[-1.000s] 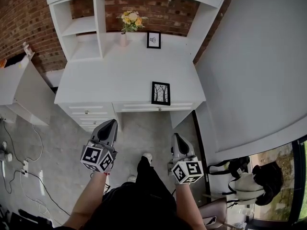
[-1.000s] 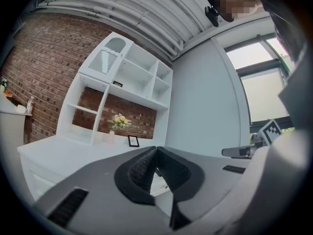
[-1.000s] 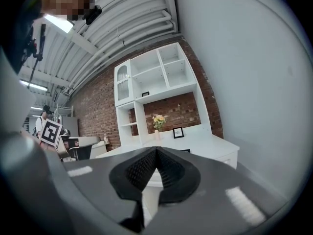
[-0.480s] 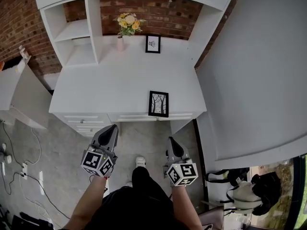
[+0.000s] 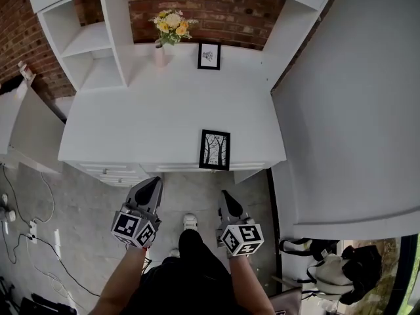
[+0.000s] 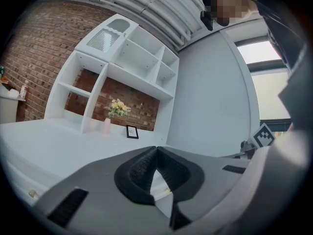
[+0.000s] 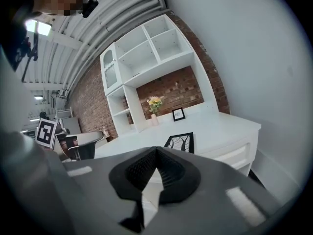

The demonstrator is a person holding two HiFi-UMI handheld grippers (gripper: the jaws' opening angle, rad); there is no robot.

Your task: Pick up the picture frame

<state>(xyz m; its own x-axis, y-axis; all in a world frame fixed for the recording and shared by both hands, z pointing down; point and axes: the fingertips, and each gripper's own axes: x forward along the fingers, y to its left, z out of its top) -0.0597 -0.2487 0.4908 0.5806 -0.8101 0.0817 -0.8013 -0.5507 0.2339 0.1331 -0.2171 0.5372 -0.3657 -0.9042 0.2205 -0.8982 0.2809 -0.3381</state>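
Left claw (image 5: 149,188), right claw (image 5: 226,199) both clamped shut, empty, short of tabletop (image 5: 151,117). Picture frame (image 5: 214,149) near front edge; my unopened approach could topple it.

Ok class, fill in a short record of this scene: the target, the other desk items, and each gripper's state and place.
target: black-framed tree picture, near the front edge of the white desk
other items: small black picture frame and pale vase of yellow flowers, at the back of the desk
left gripper: shut, empty, short of the desk
right gripper: shut, empty, short of the desk
task stage: target not yet touched
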